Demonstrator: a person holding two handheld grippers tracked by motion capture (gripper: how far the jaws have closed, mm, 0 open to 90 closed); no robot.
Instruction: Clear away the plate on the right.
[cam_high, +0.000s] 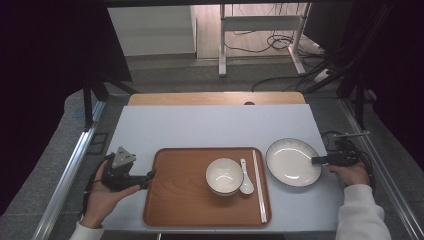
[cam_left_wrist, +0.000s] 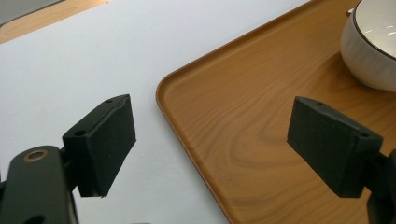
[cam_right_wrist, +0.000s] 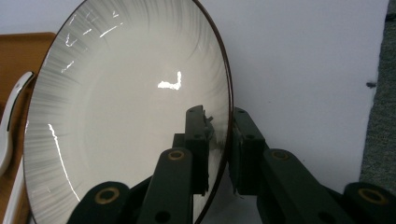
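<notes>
A white plate (cam_high: 292, 162) with a dark rim lies on the white mat, right of a wooden tray (cam_high: 180, 200). My right gripper (cam_high: 316, 160) reaches in from the right and straddles the plate's right rim. In the right gripper view, one jaw is over the inside of the plate (cam_right_wrist: 130, 116) and the other under its rim. My right gripper (cam_right_wrist: 219, 154) has only a narrow gap left, and the pad over the plate seems just clear of it. My left gripper (cam_high: 149, 176) is open at the tray's left edge. My left gripper (cam_left_wrist: 210, 154) has one jaw over the mat and one over the tray (cam_left_wrist: 261, 121).
On the tray stand a white bowl (cam_high: 224, 175), a white spoon (cam_high: 245, 180) and a pair of pale chopsticks (cam_high: 259, 185). The white mat (cam_high: 210, 125) is bare at the back. Metal rails run along both table sides, and cables lie at the right.
</notes>
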